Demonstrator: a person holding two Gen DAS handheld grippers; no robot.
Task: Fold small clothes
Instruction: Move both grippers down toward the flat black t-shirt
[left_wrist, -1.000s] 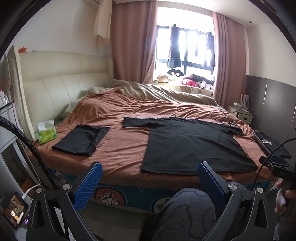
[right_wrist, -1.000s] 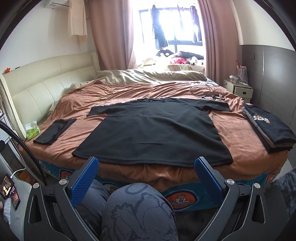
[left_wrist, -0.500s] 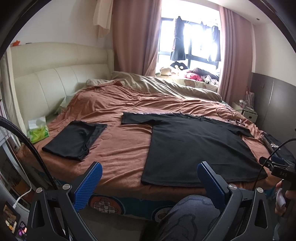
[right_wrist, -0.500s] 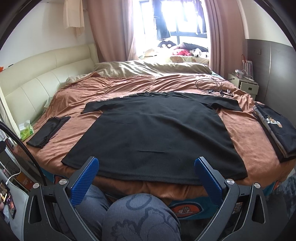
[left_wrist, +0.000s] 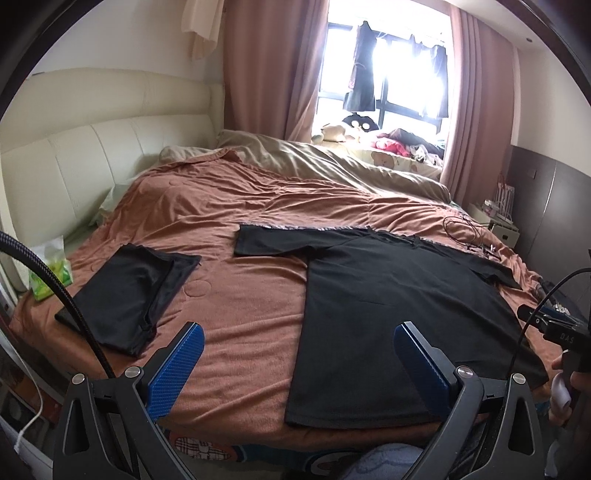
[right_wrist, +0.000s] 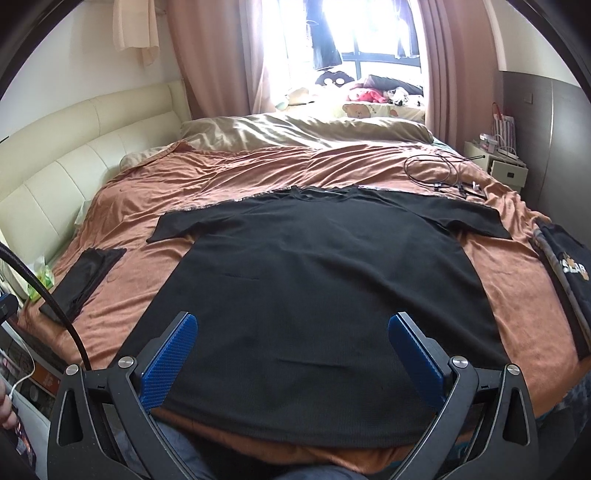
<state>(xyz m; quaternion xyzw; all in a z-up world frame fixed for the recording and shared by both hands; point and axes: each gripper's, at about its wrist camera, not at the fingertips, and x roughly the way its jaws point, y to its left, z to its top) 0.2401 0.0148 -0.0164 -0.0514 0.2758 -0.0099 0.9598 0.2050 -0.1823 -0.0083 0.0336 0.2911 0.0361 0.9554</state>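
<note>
Green tissue pack (left_wrist: 50, 267) by headboard (left_wrist: 74, 162); cables (right_wrist: 439, 171) on bedspread (left_wrist: 229, 206).

Wide bed (right_wrist: 140, 206) under a rust-brown cover, cream padded headboard along its left side.
Spread flat near the front edge: a black T-shirt (right_wrist: 325, 295), sleeves out to both sides, hem reaching the mattress edge. Well apart on the left, a folded black garment (left_wrist: 129, 291), and beyond that, a green tissue pack (left_wrist: 50, 271) at the headboard. At the right edge, a stack of folded dark clothes (right_wrist: 569, 266) with a printed logo on top. Past the shirt's right sleeve, a coiled black cable (right_wrist: 436, 170). Along the far side, a rumpled beige duvet (right_wrist: 303, 129).
</note>
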